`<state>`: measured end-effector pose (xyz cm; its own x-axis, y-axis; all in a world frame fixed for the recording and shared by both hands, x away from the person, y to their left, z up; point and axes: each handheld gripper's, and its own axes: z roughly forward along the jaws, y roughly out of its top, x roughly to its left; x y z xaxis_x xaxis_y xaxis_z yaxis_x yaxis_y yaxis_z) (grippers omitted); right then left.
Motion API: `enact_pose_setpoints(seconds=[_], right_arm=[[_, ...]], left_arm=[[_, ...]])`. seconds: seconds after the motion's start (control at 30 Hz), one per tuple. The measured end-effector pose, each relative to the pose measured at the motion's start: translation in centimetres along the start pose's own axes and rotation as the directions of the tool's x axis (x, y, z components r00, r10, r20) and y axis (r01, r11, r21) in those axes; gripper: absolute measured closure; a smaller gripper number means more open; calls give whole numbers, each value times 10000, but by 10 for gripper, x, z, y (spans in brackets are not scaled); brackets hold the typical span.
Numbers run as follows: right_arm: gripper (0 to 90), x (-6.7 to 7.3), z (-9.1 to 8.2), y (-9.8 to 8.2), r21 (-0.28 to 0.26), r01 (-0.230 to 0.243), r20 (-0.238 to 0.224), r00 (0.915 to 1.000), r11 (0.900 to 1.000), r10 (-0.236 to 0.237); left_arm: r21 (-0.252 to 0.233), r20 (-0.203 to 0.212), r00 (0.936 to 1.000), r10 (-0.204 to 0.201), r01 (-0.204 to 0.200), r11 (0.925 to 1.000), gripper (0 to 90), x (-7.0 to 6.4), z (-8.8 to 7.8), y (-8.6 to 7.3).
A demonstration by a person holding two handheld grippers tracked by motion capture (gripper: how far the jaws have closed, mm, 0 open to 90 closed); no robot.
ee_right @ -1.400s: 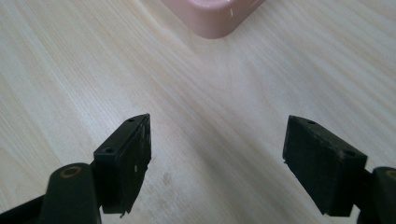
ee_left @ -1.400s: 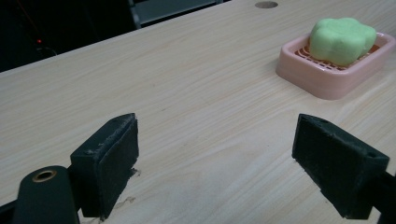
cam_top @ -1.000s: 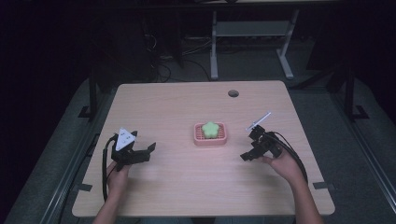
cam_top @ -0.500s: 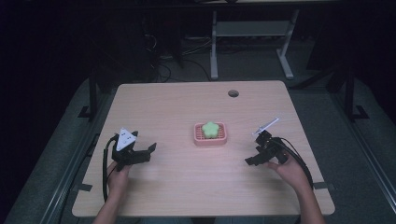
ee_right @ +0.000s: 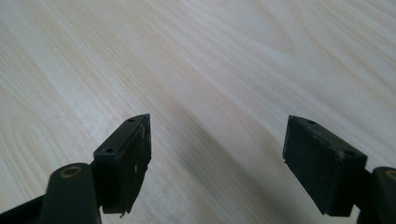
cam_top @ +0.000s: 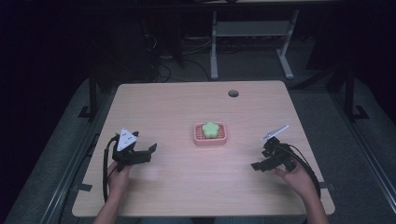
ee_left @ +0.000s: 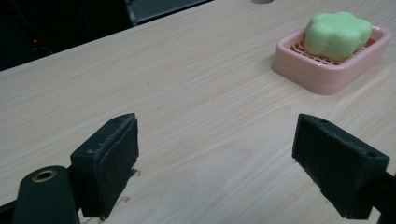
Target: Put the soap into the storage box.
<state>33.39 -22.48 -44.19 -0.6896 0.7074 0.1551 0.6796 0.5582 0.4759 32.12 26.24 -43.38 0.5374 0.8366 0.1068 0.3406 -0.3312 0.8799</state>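
A green flower-shaped soap [cam_top: 210, 129] lies in a pink slatted soap dish [cam_top: 222, 138] near the middle of the wooden table [cam_top: 187, 107]. In the left gripper view the soap [ee_left: 337, 35] and dish [ee_left: 322, 78] sit at the upper right, well beyond the jaws. My left gripper [cam_top: 148, 152] rests on the table at the left, open and holding nothing [ee_left: 217, 158]. My right gripper [cam_top: 259, 164] is low over the table at the right, tilted down, open with only bare wood between its jaws [ee_right: 217, 158].
A round cable hole [cam_top: 233, 93] is set in the table's far right part. Behind the table stand a white metal frame [cam_top: 252, 37] and loose cables on a dark floor. Bare wood stretches around the dish on all sides.
My right gripper has drawn back from the dish toward the table's near right side and tipped downward. The left gripper has stayed where it was.
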Motion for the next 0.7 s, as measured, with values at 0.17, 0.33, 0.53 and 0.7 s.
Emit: enact_pose_setpoints(seconds=[0.17, 0.33, 0.53, 0.7], right_arm=[[231, 1, -3, -11, -120, -116, 35, 9999, 9999, 116], [231, 1, -7, -25, -284, -265, 60, 9996, 9992, 267], [231, 3, -11, -38, -452, -289, 156, 9994, 9986, 297], [231, 5, -13, -52, -610, -378, 105, 9992, 9974, 385]], left_arm=[[21, 35, 10000, 3, -3, 10000, 143, -1, 0, 0], [35, 32, 10000, 87, -87, 10000, 143, -2, 1, 0], [91, 72, 9999, 138, -138, 9999, 143, -3, 1, 0], [115, 88, 9998, 191, -192, 9997, 143, -4, 1, 1]])
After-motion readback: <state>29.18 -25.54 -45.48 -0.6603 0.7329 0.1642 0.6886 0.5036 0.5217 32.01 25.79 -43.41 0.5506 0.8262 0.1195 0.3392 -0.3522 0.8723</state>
